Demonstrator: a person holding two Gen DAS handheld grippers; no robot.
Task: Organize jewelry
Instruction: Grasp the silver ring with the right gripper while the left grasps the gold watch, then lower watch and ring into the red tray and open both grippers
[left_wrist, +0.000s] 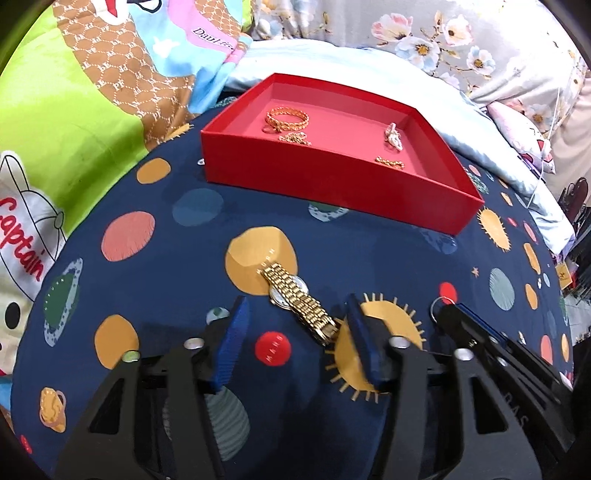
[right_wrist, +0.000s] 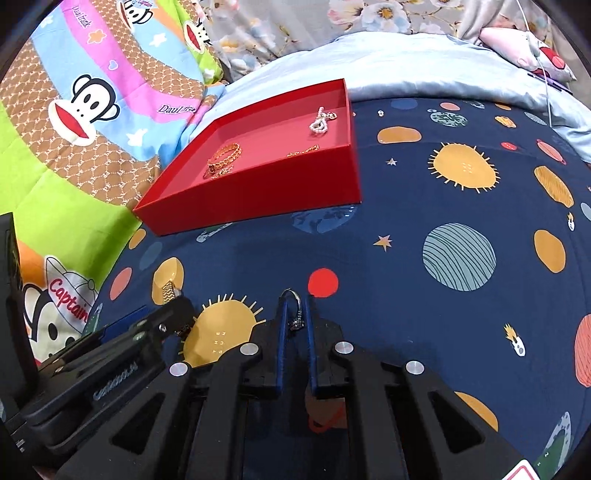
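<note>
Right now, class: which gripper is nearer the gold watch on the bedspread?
Left. The left gripper straddles the gold watch, jaws open around its band. The right gripper, off to the side, is shut on a silver ring.

bedsheet (left_wrist: 155, 266): navy, planets | cartoon blanket (left_wrist: 74, 122): green, monkey print | floral fabric (left_wrist: 443, 33): grey | pale-blue quilt (right_wrist: 424, 70)

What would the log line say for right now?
left gripper: open over watch | right gripper: shut on ring | box: holds jewelry

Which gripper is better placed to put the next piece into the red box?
Right. The right gripper is already shut on the silver ring; the left gripper only straddles the gold watch, unlifted.
</note>
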